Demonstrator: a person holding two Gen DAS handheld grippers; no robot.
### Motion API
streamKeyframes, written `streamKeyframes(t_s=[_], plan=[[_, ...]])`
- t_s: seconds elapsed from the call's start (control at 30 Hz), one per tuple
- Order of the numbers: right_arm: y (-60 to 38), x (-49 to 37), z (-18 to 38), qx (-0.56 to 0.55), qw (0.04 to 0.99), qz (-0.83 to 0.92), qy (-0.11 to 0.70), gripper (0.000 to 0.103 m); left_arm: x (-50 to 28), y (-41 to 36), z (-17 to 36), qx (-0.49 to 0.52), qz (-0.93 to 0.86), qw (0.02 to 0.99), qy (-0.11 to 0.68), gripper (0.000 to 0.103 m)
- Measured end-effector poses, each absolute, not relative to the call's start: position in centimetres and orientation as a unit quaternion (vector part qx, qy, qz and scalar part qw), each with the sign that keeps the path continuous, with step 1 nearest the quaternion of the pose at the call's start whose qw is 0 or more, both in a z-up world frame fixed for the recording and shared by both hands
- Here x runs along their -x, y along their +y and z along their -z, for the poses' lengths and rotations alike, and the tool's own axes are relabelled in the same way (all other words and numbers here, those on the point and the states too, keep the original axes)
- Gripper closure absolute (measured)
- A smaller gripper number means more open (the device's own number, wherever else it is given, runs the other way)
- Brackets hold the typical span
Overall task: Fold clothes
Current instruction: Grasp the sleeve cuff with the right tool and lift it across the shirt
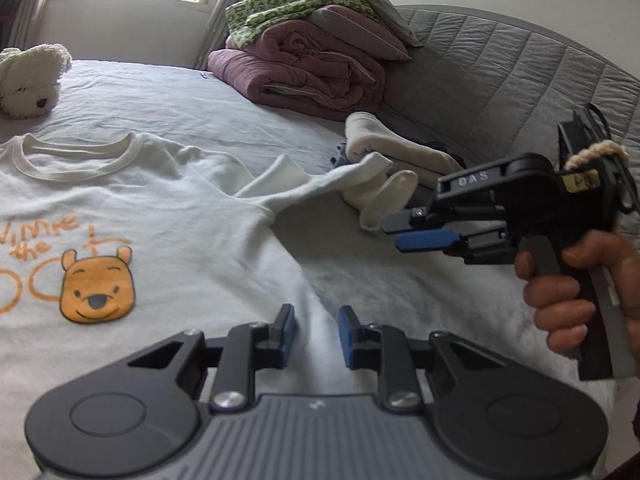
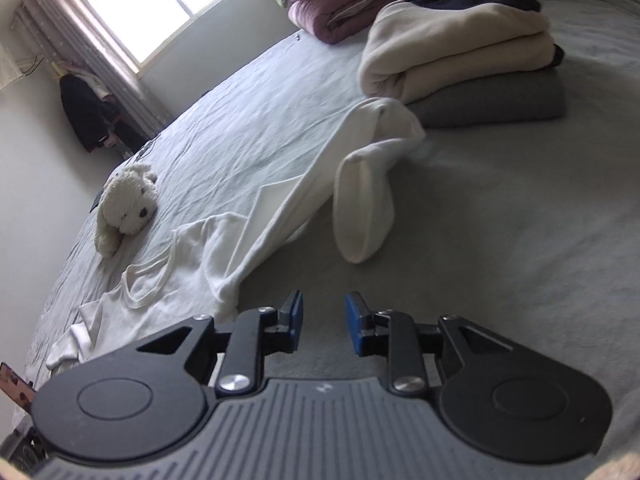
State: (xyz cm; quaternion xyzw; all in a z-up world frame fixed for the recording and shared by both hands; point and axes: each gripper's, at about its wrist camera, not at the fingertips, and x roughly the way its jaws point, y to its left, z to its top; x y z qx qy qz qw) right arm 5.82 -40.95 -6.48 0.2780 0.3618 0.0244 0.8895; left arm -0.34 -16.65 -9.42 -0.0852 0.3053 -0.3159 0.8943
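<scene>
A white long-sleeved shirt point(image 1: 172, 208) with an orange bear print point(image 1: 98, 290) lies front up on the grey bed sheet point(image 1: 200, 96). Its sleeve point(image 1: 340, 186) stretches right and doubles back at the cuff point(image 2: 360, 208). In the left wrist view my left gripper point(image 1: 316, 332) hovers open over the shirt's right side, nothing pinched between the blue pads. A hand holds my right gripper point(image 1: 394, 234), which is open and close to the sleeve's cuff end. From the right wrist camera, the right gripper point(image 2: 323, 322) stands over bare sheet, just right of the shirt point(image 2: 224, 248).
A white plush dog point(image 1: 30, 80) lies beyond the collar. Folded cream and grey clothes point(image 2: 464, 60) are stacked past the sleeve. A maroon quilt point(image 1: 304, 68) with green bedding on top sits by the quilted headboard point(image 1: 500, 64). A window point(image 2: 156, 4) is at the back.
</scene>
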Motion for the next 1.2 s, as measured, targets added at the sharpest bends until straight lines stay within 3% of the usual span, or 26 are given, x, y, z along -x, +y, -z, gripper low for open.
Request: streamKeyframes(t_s=[0.07, 0.47, 0.8, 1.07, 1.2], plan=[[-42.3, -5.7, 6.6, -0.303, 0.885, -0.004, 0.354, 0.065, 1.7, -17.5, 9.2, 0.066, 0.333, 0.891, 0.301, 0.061], [-44.0, -7.8, 7.4, -0.381, 0.865, 0.026, 0.326, 0.052, 6.3, -18.9, 8.9, 0.082, 0.415, 0.832, 0.358, 0.068], [-42.8, -9.6, 7.9, -0.411, 0.856, 0.034, 0.313, 0.050, 4.1, -16.2, 6.6, 0.103, 0.380, 0.853, 0.342, 0.064], [-42.5, -10.0, 8.1, -0.373, 0.874, 0.062, 0.305, 0.051, 1.8, -16.3, 5.4, 0.084, 0.353, 0.864, 0.349, 0.045], [-43.1, -9.7, 8.0, -0.359, 0.882, 0.069, 0.296, 0.083, 0.2, -16.8, 5.7, 0.076, 0.338, 0.869, 0.355, 0.040]])
